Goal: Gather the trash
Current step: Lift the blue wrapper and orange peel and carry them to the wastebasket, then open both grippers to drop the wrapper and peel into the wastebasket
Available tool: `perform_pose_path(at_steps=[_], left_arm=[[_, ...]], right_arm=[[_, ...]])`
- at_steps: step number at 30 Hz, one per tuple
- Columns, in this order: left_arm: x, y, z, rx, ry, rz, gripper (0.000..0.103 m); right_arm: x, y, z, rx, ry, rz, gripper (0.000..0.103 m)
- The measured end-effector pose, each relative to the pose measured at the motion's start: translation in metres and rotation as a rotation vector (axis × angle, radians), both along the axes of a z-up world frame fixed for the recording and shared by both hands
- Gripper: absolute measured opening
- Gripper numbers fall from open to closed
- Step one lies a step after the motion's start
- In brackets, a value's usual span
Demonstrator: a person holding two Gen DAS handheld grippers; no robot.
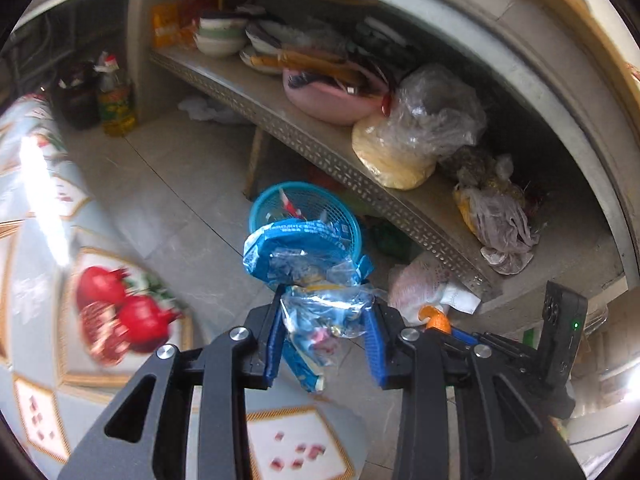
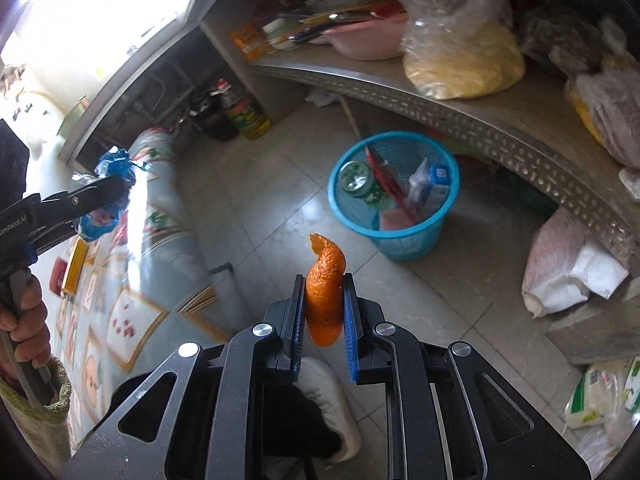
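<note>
Metal shelf (image 2: pixel 472 120), far right: pink basin (image 2: pixel 360 42), bagged yellow meal (image 2: pixel 464 64), further bags. Patterned tablecloth (image 2: pixel 132 264), near left, over the table edge. Tiled floor (image 2: pixel 280 184), centre. Blue mesh wastebasket (image 2: pixel 394 194) on the floor below the shelf, holding a can, cartons and wrappers. Left gripper (image 1: pixel 326 320), closed partway on crumpled blue plastic wrappers (image 1: pixel 300 252), near the basket. Right gripper (image 2: pixel 323 300), pinched narrowly on an orange peel (image 2: pixel 326 276), held above the floor just left of the basket.
</note>
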State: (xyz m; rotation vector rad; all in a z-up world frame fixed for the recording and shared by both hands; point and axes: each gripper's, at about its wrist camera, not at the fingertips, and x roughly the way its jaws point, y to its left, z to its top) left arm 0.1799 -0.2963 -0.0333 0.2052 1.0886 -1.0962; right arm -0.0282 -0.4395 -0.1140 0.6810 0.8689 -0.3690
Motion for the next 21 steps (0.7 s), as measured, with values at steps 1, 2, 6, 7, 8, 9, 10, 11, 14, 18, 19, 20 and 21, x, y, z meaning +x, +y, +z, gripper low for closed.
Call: perform_pose_path(at_steps=[1,2,6,7,8,9,10,11,14,18,19,20,21], left_arm=[[0.005,-0.013,-0.006,0.006,0.033,-0.007,0.033],[0.008,-0.023,-0.013,0.015,0.061,-0.01,0.033],[0.023,-0.074,-0.033,0.037,0.127,-0.027,0.033],[0.025,-0.087,-0.037,0.042,0.133,-0.034,0.033],[0.029,-0.099,-0.04,0.048,0.138,-0.04,0.033],[0.032,-0.114,-0.043,0.05,0.142,-0.044,0.033],[0.034,-0.128,-0.045,0.05,0.137,-0.047,0.033],[0.037,-0.145,-0.047,0.047,0.119,-0.052,0.033],[0.046,-0.184,-0.062,0.031,0.103,-0.06,0.043],[0.059,-0.202,-0.086,0.062,0.116,0.008,0.06],[0.061,-0.2,-0.088,0.059,0.132,0.019,0.061],[0.063,-0.197,-0.088,0.048,0.146,0.024,0.064],[0.063,-0.192,-0.086,0.034,0.154,0.022,0.065]], right_arm=[[0.002,-0.006,-0.003,-0.001,-0.002,-0.011,0.016],[0.007,-0.013,-0.005,-0.002,-0.004,-0.02,0.016],[0.029,-0.042,-0.021,-0.031,-0.014,-0.039,0.016],[0.036,-0.049,-0.024,-0.043,-0.011,-0.043,0.016],[0.046,-0.056,-0.029,-0.056,-0.007,-0.049,0.016],[0.055,-0.063,-0.032,-0.068,-0.007,-0.054,0.016],[0.065,-0.069,-0.036,-0.085,-0.003,-0.062,0.018],[0.077,-0.077,-0.042,-0.111,0.008,-0.077,0.021],[0.107,-0.095,-0.071,-0.15,0.06,-0.105,0.045],[0.128,-0.112,-0.129,-0.134,0.184,-0.127,0.052],[0.125,-0.114,-0.138,-0.116,0.196,-0.136,0.052],[0.12,-0.114,-0.143,-0.103,0.193,-0.146,0.052],[0.114,-0.114,-0.145,-0.097,0.188,-0.156,0.052]])
